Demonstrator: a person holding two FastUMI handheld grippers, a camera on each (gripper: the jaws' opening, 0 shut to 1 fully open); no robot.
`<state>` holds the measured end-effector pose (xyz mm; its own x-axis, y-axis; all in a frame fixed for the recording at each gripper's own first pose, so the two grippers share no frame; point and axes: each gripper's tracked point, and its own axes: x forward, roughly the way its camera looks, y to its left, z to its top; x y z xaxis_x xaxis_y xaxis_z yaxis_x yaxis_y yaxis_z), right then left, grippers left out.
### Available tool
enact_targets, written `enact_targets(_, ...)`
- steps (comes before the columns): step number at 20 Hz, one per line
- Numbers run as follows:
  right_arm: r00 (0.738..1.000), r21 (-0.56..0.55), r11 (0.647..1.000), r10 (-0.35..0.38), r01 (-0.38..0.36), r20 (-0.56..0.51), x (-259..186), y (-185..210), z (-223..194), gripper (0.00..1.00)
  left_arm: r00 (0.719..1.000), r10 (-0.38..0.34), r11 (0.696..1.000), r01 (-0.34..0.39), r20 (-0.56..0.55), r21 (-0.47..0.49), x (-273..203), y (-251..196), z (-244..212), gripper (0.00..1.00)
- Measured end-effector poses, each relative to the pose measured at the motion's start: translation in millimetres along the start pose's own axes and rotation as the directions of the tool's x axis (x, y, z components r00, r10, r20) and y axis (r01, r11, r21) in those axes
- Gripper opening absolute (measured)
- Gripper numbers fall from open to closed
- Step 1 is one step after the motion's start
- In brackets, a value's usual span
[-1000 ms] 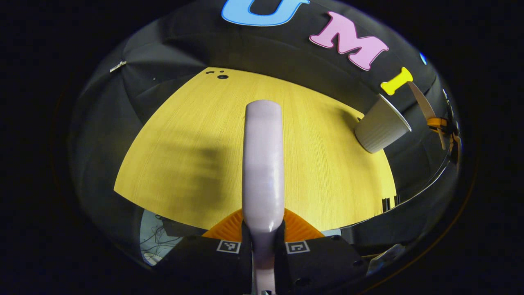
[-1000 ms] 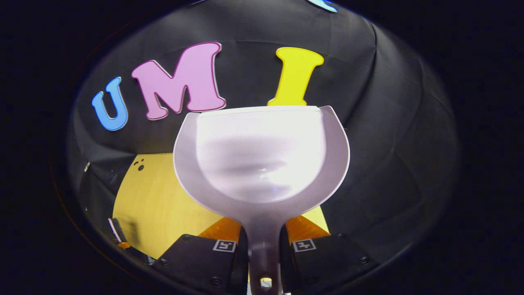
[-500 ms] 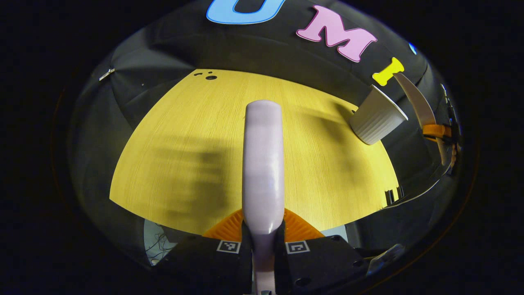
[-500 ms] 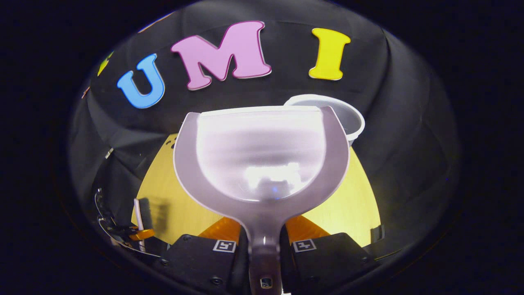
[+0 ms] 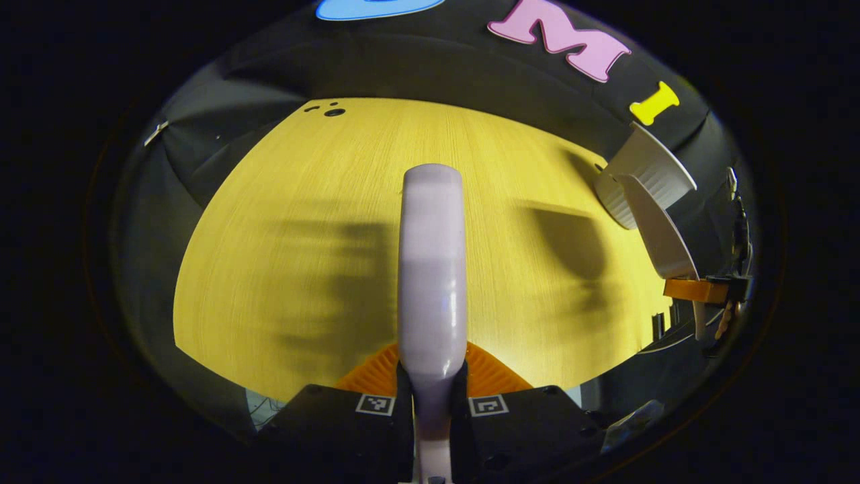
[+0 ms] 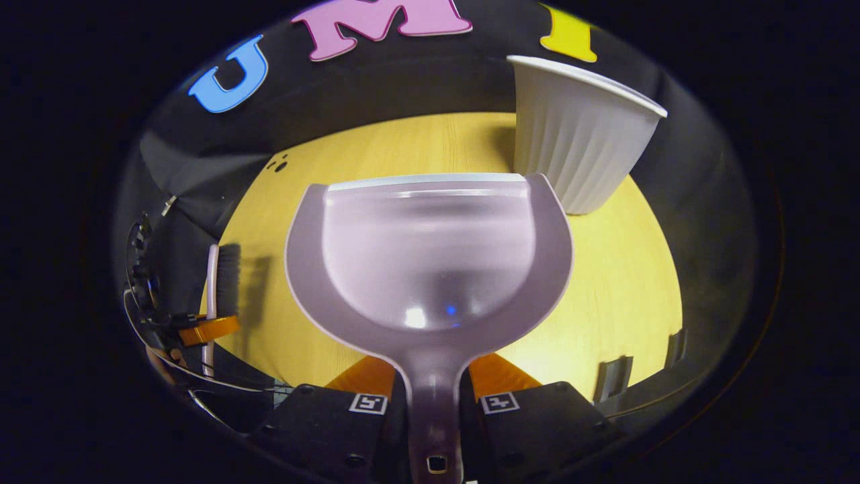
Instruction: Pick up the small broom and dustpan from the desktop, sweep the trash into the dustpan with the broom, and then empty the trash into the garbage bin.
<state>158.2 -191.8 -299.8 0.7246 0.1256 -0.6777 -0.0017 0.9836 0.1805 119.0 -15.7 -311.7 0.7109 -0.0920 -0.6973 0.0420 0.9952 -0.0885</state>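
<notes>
My left gripper (image 5: 432, 368) is shut on the small broom (image 5: 431, 262), whose pale lilac back rises straight up the middle of the left gripper view, above the yellow table (image 5: 282, 222). My right gripper (image 6: 432, 378) is shut on the handle of the lilac dustpan (image 6: 430, 255), held roughly level over the table; its bowl holds nothing but a glint. The white ribbed bin (image 6: 578, 141) stands upright beyond the pan, to its right. In the left gripper view the dustpan (image 5: 662, 232) is edge-on beside the bin (image 5: 648, 171). The broom's dark bristles (image 6: 228, 275) are at the left of the right gripper view.
Small dark holes (image 5: 334, 111) mark the table's far corner. Black cloth walls close in behind and beside the table. Dark brackets (image 6: 613, 378) stick up at the near right table edge. Cables (image 6: 144, 269) hang by the left gripper.
The right gripper has tipped down and drawn back from above the bin, so the bin now stands beyond the pan. The bright patch in the pan's bowl is gone. The broom barely moved.
</notes>
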Motion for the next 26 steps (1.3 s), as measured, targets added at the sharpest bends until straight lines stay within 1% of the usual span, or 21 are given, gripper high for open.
enact_targets(1,1.000,0.002,1.000,-0.008,0.008,-0.019,5,-2,-1,0.31,1.000,0.016,1.000,-0.016,-0.023,0.011,11,1,2,0.25)
enact_targets(2,0.999,0.001,1.000,-0.018,0.018,-0.038,13,-4,-2,0.35,0.999,0.031,0.999,-0.030,-0.045,0.020,20,-1,4,0.26)
enact_targets(3,0.998,-0.002,1.000,-0.026,0.026,-0.057,19,-8,-3,0.35,0.997,0.046,0.999,-0.044,-0.063,0.031,26,-3,6,0.25)
enact_targets(4,0.996,-0.005,0.999,-0.034,0.033,-0.077,24,-12,-4,0.31,0.995,0.059,0.998,-0.056,-0.075,0.041,32,-5,10,0.26)
enact_targets(5,0.995,-0.007,0.999,-0.040,0.039,-0.097,28,-12,-4,0.35,0.993,0.073,0.996,-0.068,-0.088,0.053,39,-6,11,0.26)
enact_targets(6,0.992,-0.005,0.999,-0.045,0.044,-0.114,32,-12,-5,0.31,0.991,0.088,0.994,-0.081,-0.099,0.068,43,-8,12,0.25)
enact_targets(7,0.990,-0.001,0.999,-0.049,0.049,-0.132,38,-11,-5,0.35,0.989,0.104,0.992,-0.095,-0.109,0.086,47,-12,16,0.26)
enact_targets(10,0.986,-0.017,0.998,-0.063,0.061,-0.157,50,-11,-3,0.31,0.979,0.144,0.983,-0.124,-0.146,0.135,60,-24,20,0.27)
enact_targets(11,0.985,-0.035,0.997,-0.077,0.072,-0.153,49,-10,-3,0.36,0.975,0.159,0.979,-0.135,-0.158,0.150,65,-25,20,0.26)
enact_targets(12,0.984,-0.049,0.996,-0.086,0.079,-0.155,44,-7,-7,0.36,0.971,0.171,0.977,-0.145,-0.167,0.159,71,-25,20,0.26)
enact_targets(13,0.983,-0.057,0.995,-0.087,0.079,-0.161,44,-3,-9,0.36,0.968,0.181,0.975,-0.153,-0.176,0.161,73,-28,19,0.26)
enact_targets(14,0.982,-0.058,0.996,-0.081,0.072,-0.173,44,0,-11,0.31,0.965,0.188,0.974,-0.159,-0.180,0.162,74,-30,20,0.27)
enact_targets(16,0.976,-0.067,0.996,-0.067,0.054,-0.205,40,-1,-16,0.41,0.962,0.207,0.968,-0.174,-0.179,0.182,75,-32,24,0.29)
enact_targets(17,0.979,-0.068,0.997,-0.054,0.042,-0.197,38,1,-13,0.32,0.959,0.218,0.964,-0.183,-0.180,0.193,74,-33,26,0.29)
enact_targets(18,0.977,-0.060,0.998,-0.031,0.019,-0.209,44,4,-16,0.34,0.958,0.223,0.962,-0.187,-0.180,0.197,75,-35,26,0.30)
enact_targets(19,0.975,-0.051,0.999,-0.011,0.000,-0.221,41,6,-17,0.39,0.960,0.219,0.964,-0.185,-0.177,0.193,73,-37,26,0.31)
enact_targets(20,0.973,-0.038,0.999,0.017,-0.026,-0.231,38,12,-17,0.49,0.963,0.211,0.967,-0.181,-0.166,0.179,71,-39,27,0.36)
enact_targets(21,0.973,-0.031,0.999,0.025,-0.033,-0.228,37,13,-17,0.66,0.967,0.202,0.970,-0.176,-0.155,0.165,69,-42,28,0.34)
enact_targets(23,0.979,-0.015,0.999,0.046,-0.050,-0.197,35,18,-7,1.00,0.975,0.190,0.974,-0.172,-0.116,0.144,60,-48,30,0.75)
enact_targets(24,0.981,-0.009,0.999,0.048,-0.050,-0.187,31,18,-3,0.99,0.975,0.204,0.972,-0.191,-0.087,0.138,50,-48,36,0.96)
enact_targets(26,0.991,-0.011,0.999,0.042,-0.043,-0.129,17,10,8,0.99,0.974,0.228,0.966,-0.226,0.004,0.126,22,-47,48,0.96)
